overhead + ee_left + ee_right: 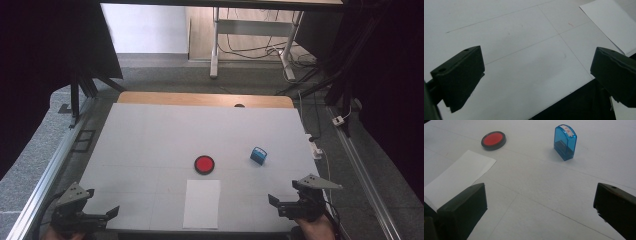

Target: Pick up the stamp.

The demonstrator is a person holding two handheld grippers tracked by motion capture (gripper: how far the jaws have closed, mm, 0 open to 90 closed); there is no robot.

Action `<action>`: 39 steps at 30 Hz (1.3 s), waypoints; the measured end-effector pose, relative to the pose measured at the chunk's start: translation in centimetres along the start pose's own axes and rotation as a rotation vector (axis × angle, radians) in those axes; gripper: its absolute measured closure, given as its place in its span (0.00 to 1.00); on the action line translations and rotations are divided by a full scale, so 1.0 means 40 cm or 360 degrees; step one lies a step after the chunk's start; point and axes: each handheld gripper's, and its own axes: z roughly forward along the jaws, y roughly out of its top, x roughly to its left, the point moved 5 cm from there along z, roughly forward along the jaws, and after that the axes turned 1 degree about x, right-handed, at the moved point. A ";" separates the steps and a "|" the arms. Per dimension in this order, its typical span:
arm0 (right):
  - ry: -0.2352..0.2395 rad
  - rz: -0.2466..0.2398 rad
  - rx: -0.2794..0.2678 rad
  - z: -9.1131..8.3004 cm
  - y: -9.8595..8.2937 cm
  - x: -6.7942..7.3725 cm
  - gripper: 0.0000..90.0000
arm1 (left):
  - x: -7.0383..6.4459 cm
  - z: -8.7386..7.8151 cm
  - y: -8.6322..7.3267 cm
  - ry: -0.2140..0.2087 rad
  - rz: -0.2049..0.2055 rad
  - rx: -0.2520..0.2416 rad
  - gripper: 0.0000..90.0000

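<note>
A small blue stamp [565,142] stands upright at upper right of the right gripper view, near a red ink pad [493,140] and paper sheet [456,178]. Both grippers' jaws are spread, holding nothing. The stamp likely handles light, rigid and slick; its flat sides suit a pinch.

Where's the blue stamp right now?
High view: the blue stamp stands upright right of centre on the table, right of the red ink pad, ahead of the right hand-held gripper.
</note>
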 end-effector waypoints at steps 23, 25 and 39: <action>-0.0012 -0.0067 0.0026 0.004 0.001 0.011 0.00 | 0.000 0.005 0.001 -0.0045 0.0017 0.0010 0.00; -0.0011 -0.0071 0.0023 0.003 0.000 0.011 0.00 | -0.001 0.005 0.001 -0.0043 0.0017 0.0010 0.00; -0.0028 -0.0155 -0.0031 -0.004 0.017 0.015 0.00 | -0.003 0.005 0.001 -0.0036 0.0029 0.0013 0.00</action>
